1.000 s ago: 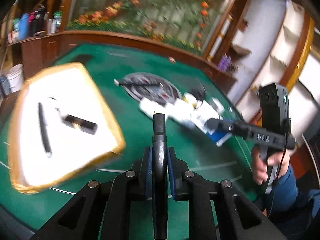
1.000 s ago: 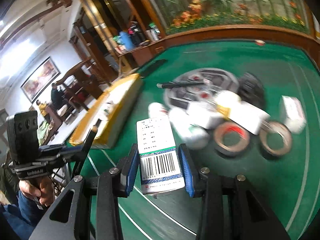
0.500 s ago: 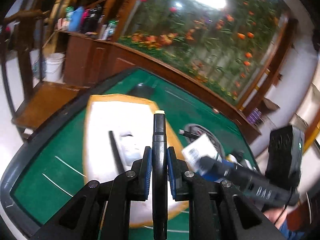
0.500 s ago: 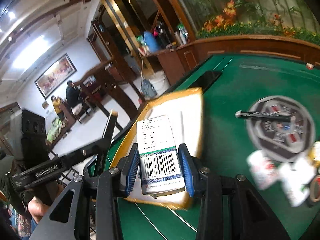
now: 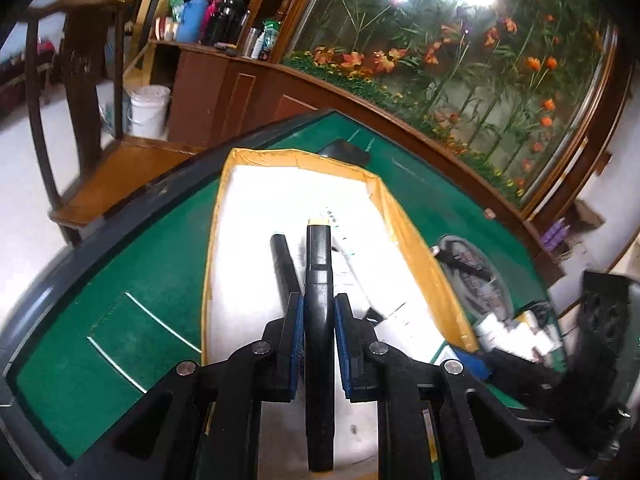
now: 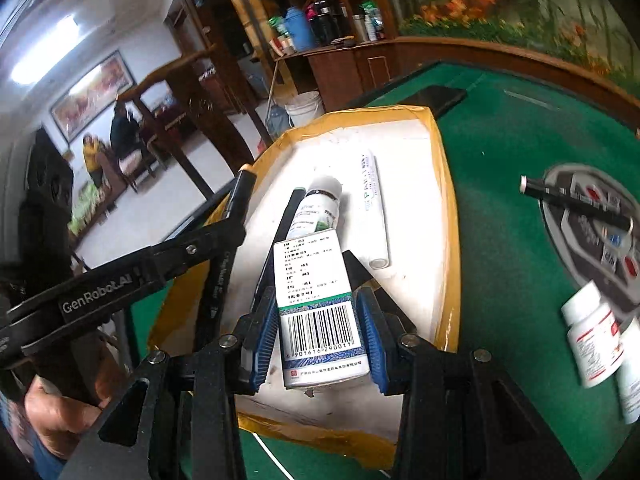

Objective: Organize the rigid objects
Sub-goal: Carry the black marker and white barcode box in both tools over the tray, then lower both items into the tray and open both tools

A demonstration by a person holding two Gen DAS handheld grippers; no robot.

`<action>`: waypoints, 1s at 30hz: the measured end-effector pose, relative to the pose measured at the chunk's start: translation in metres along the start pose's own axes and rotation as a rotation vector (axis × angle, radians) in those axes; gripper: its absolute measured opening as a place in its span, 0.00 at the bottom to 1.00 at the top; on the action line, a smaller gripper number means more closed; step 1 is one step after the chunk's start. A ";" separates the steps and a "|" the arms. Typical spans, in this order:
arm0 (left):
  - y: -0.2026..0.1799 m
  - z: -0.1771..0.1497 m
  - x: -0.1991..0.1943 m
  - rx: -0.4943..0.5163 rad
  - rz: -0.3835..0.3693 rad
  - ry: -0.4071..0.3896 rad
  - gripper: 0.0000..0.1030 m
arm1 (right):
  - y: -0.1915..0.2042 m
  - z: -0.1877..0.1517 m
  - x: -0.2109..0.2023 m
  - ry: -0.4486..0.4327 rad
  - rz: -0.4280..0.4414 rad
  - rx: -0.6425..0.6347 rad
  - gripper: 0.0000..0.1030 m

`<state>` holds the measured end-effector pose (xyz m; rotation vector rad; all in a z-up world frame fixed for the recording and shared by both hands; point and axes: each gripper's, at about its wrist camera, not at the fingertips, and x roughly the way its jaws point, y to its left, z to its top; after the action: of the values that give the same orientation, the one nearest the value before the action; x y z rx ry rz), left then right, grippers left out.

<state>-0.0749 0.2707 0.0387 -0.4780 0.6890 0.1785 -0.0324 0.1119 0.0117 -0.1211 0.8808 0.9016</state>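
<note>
A white tray with a yellow taped rim (image 5: 384,200) lies on the green table and fills the middle of both views. My left gripper (image 5: 318,320) is shut on a black marker with a cream tip (image 5: 318,264), held over the tray's near half. My right gripper (image 6: 320,332) is shut on a white box with a barcode (image 6: 318,292), also above the tray (image 6: 440,208). In the tray lie a black pen (image 6: 286,216), a white bottle (image 6: 320,208) and a white tube (image 6: 376,208). The left gripper (image 6: 232,224) reaches in from the left in the right wrist view.
To the right of the tray, a black marker (image 6: 576,208) rests on a round grey emblem, with white bottles (image 6: 596,336) nearer. A flat black object (image 5: 348,152) lies beyond the tray's far end. Wooden furniture, a white bucket (image 5: 150,110) and seated people stand off the table's left.
Both grippers have swung left, from the pile of loose objects to over the tray. Each has kept hold of its object; the left one has also rolled.
</note>
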 end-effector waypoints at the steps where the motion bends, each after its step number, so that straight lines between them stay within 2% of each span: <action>1: 0.000 -0.002 -0.001 0.005 0.011 -0.001 0.15 | 0.003 -0.001 0.000 -0.002 -0.016 -0.022 0.37; 8: 0.005 -0.012 0.005 0.021 0.098 -0.011 0.15 | 0.017 -0.008 0.010 0.016 -0.117 -0.160 0.37; 12: 0.005 -0.013 0.004 0.011 0.113 -0.019 0.15 | 0.021 -0.010 0.013 0.013 -0.154 -0.207 0.37; 30: -0.006 -0.017 -0.003 0.056 0.214 -0.061 0.16 | 0.024 -0.016 0.016 -0.005 -0.188 -0.243 0.38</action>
<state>-0.0852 0.2572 0.0312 -0.3430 0.6833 0.3728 -0.0545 0.1303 -0.0043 -0.4049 0.7393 0.8284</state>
